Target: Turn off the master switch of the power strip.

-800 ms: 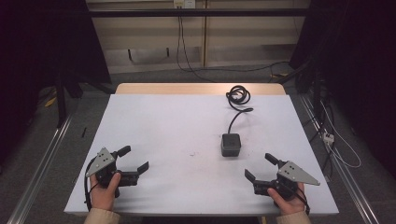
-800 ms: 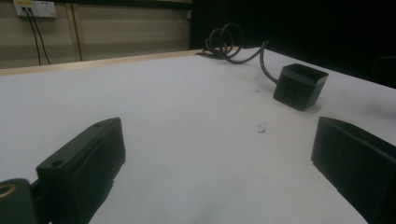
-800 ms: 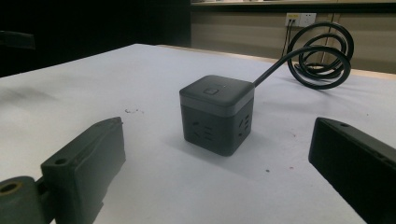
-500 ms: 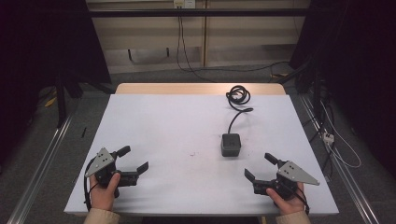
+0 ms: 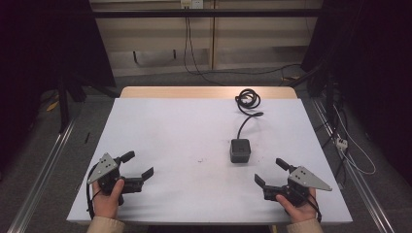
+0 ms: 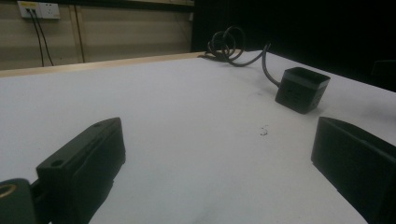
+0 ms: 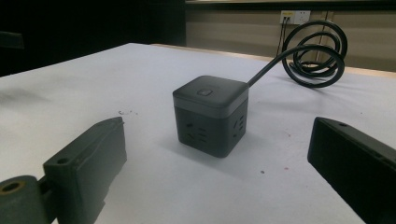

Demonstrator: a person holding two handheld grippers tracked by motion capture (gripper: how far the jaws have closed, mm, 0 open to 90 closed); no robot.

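Note:
A dark grey cube-shaped power socket (image 5: pixel 240 150) stands right of the table's middle, with outlet holes on its sides (image 7: pixel 210 114). Its black cable runs back to a coil (image 5: pixel 248 99) near the far edge. My left gripper (image 5: pixel 138 165) rests at the front left, held in a hand, jaws wide apart and nothing between them. My right gripper (image 5: pixel 271 173) rests at the front right, open and empty, its jaws pointing toward the cube a short way ahead. The cube (image 6: pixel 301 88) sits far right in the left gripper view.
The white tabletop (image 5: pixel 184 131) has a small dark speck (image 5: pixel 200 159) near its middle. A wooden strip (image 5: pixel 194 91) borders the far edge. Wall sockets with cables (image 5: pixel 190 5) hang behind the table. Metal rails (image 5: pixel 43 165) run along both sides.

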